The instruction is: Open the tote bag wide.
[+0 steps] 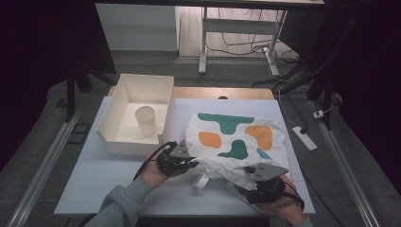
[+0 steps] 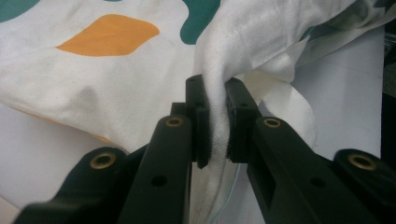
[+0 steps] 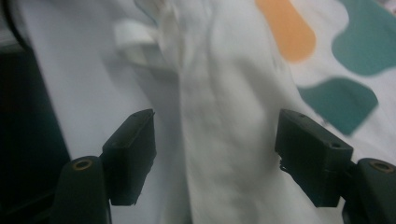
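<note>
A white cloth bag [image 1: 236, 142] with green and orange blobs lies on the white table, its near edge bunched up. My left gripper [image 1: 189, 163] is at the bag's near left edge, shut on a fold of the white cloth [image 2: 217, 126] pinched between its pads. My right gripper [image 1: 250, 177] sits at the bag's near right edge. In the right gripper view its jaws stand wide apart around a ridge of the bag's fabric [image 3: 224, 140], the pads not touching it. A white strap [image 3: 133, 42] of the bag lies beyond them.
A white open box [image 1: 120, 101] with a pale cup [image 1: 146, 120] inside stands at the table's back left. The table's front edge [image 1: 179, 210] is just below both hands. A power strip [image 1: 304, 138] lies on the floor to the right.
</note>
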